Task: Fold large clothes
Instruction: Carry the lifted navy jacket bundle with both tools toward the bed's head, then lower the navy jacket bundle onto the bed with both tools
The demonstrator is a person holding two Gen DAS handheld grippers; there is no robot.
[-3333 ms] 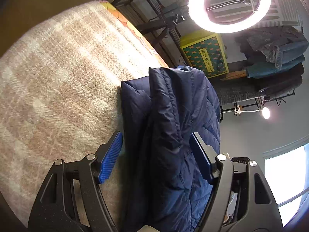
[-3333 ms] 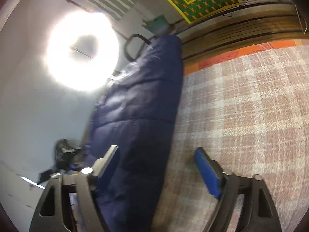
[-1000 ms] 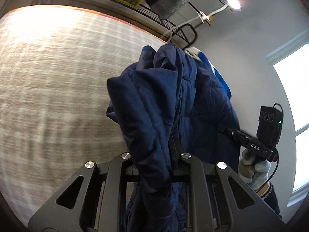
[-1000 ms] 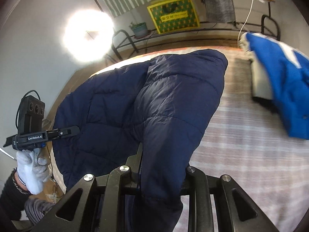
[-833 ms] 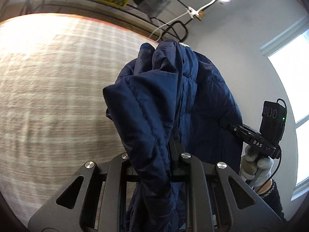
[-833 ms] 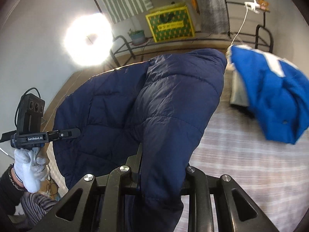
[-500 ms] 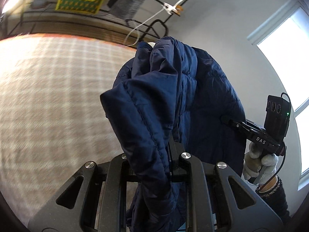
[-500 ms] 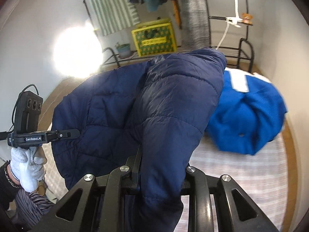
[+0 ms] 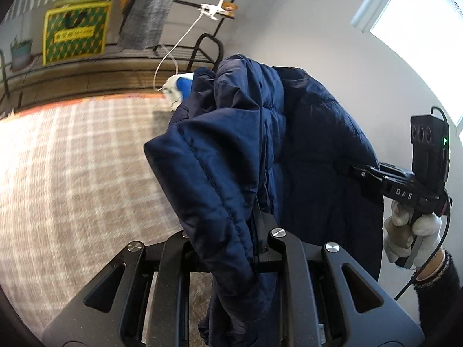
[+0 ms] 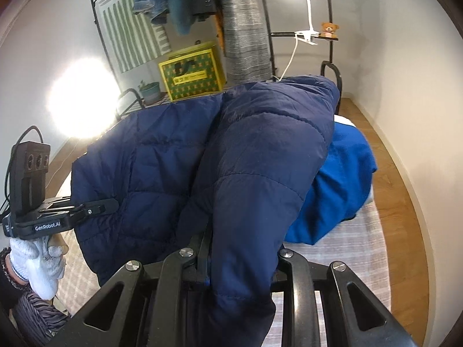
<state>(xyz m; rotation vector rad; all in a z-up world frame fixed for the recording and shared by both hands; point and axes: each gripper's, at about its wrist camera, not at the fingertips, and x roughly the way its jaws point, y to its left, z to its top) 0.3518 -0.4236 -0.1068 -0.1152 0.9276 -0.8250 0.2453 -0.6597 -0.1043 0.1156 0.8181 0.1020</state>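
Note:
A navy quilted puffer jacket point(image 9: 231, 150) hangs in the air, bunched and held at two ends. My left gripper point(image 9: 249, 248) is shut on a thick fold of it; the padding bulges over the jaws and hides the pads. My right gripper point(image 10: 231, 263) is shut on another fold of the same jacket point(image 10: 260, 156), which drapes over it. In the left wrist view the right gripper point(image 9: 341, 167) bites the jacket's far edge, held by a white-gloved hand point(image 9: 411, 234). The right wrist view shows the left gripper point(image 10: 107, 205) clamped likewise.
A plaid blanket point(image 9: 72, 173) covers the surface below. A bright blue garment point(image 10: 341, 179) lies piled near its far corner. Behind stand a black clothes rack point(image 10: 272, 29) with hanging clothes, a yellow-green box point(image 10: 191, 72), a ring light point(image 10: 78, 101) and wooden floor point(image 10: 405, 188).
Both grippers have carried the jacket sideways and a little up, still shut on it. The blue garment pile has come closer in the right wrist view; the rack and window now fill more of the background.

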